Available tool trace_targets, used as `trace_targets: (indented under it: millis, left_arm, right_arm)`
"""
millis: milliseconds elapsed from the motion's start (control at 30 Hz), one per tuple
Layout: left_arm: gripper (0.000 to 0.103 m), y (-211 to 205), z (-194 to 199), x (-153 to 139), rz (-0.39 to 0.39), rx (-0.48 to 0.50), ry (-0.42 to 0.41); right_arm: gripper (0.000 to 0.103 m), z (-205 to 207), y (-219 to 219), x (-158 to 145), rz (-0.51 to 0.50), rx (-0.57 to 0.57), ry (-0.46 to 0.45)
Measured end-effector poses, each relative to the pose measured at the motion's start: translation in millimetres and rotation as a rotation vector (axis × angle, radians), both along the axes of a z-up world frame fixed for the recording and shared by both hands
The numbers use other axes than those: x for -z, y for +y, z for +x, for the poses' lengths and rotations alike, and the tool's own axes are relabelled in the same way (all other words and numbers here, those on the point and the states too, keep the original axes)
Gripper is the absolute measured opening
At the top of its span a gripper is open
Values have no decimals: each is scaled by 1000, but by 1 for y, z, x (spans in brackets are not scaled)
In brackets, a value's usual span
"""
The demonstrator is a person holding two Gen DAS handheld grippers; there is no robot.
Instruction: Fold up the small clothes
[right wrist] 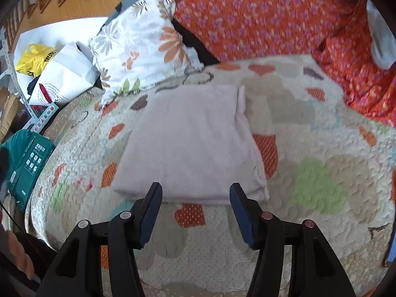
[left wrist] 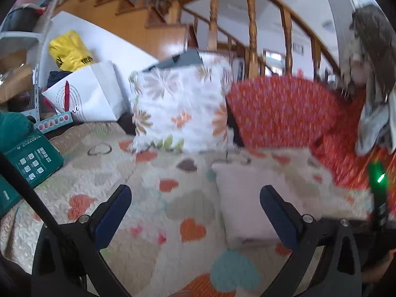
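With the pale lilac knitted garment lying as a flat folded rectangle on the heart-patterned quilted bed cover, folding looks nearly done. Left tongs and right tongs both gape wide, holding nothing. Next: probably a final fold or setting it aside.

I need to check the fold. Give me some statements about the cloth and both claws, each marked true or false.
1. The pale cloth lies folded on the quilt. True.
2. The right claw grips the cloth. False: it is open, holding nothing.
3. The left claw is open. True.
4. The floral pillow lies on the cloth. False: it sits beyond it, apart.
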State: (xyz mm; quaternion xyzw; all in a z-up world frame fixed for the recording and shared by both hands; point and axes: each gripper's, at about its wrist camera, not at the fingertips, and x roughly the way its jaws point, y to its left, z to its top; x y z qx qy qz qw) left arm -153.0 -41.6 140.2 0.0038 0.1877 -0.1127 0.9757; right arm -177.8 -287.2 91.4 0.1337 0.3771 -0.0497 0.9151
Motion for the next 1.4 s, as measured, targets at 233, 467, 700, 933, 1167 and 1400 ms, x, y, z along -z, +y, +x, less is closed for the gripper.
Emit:
trace_targets:
  millis: [233,467,700,933,1167,1400]
  left_arm:
    - [103,-14,22,37,94,12,192]
    - [103,-18,37,64,140,1,305]
    - [103,-20,54,88,182,-15,418]
    - [103,-17,61,99,187,-20,483]
    - [103,-16,64,104,212,-24,503]
    - [103,-12,71,103,194,-43,535]
  right_arm:
    - [65,7,6,11,-48,-14,51]
    - [66,11,1,18,-50,0,61]
    - [66,19,0,17,-71,8,42]
    - [66,79,12,-6,-209,-38,7]
    - [66,135,27,46,-225,-112,154]
    - [73,93,38,55,-228,-156,275]
